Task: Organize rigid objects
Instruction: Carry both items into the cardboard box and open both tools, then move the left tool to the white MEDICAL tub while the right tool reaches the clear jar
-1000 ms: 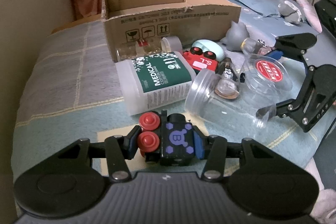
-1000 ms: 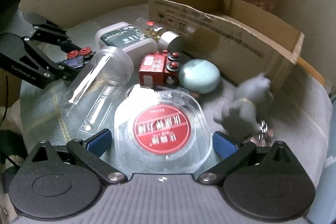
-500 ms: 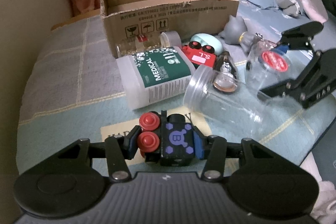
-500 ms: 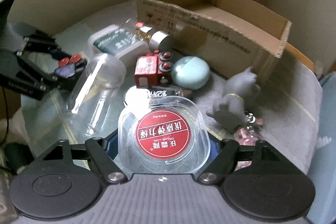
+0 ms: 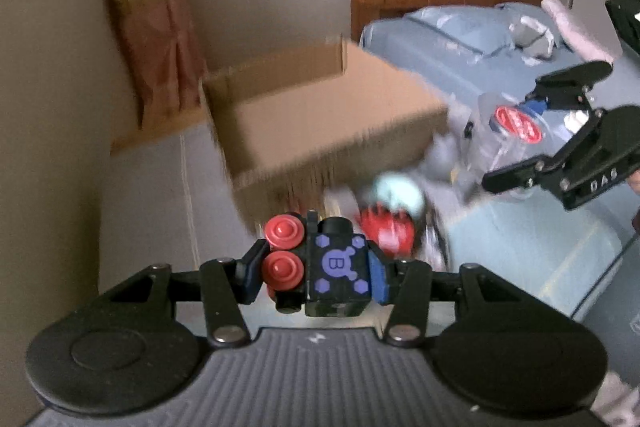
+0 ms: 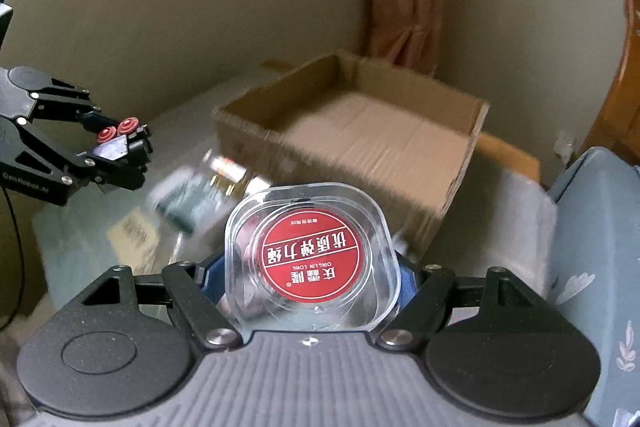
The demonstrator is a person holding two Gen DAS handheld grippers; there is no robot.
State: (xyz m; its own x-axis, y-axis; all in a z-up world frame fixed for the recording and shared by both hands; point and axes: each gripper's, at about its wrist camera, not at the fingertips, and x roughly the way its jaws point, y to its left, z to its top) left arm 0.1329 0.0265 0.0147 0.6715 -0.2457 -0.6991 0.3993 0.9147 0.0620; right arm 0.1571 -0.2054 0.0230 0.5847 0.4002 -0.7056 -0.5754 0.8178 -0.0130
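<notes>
1. Left wrist view: the left gripper (image 5: pixel 316 269) is clamped on a small black toy block (image 5: pixel 326 267) with purple dots and two red knobs, pads tight on both sides. The cardboard box (image 5: pixel 320 119) sits at about 12 o'clock from it, open top, looks empty from here (background is smeared, so take that loosely). Over at 2 o'clock the right gripper (image 5: pixel 516 135) is holding a clear plastic tub (image 5: pixel 508 125) with a red label.

2. Right wrist view: the tub (image 6: pixel 310 259) is squeezed between the blue pads, label facing the camera. Box (image 6: pixel 352 143) at 12 to 1 o'clock, left gripper (image 6: pixel 120 147) with the toy block (image 6: pixel 118 143) at 10 o'clock.

3. Step, as I read it: both loads picked up and in carry toward the box. The next move calls for getting each one over the rim and letting go inside, probably one at a time so the tools don't bump.

4. Versus a second ago: the right jaws were wide open around the tub lying on the bed, and have since closed on it. Both hands have come up, the clutter has dropped low, and the box now shows its inside.
</notes>
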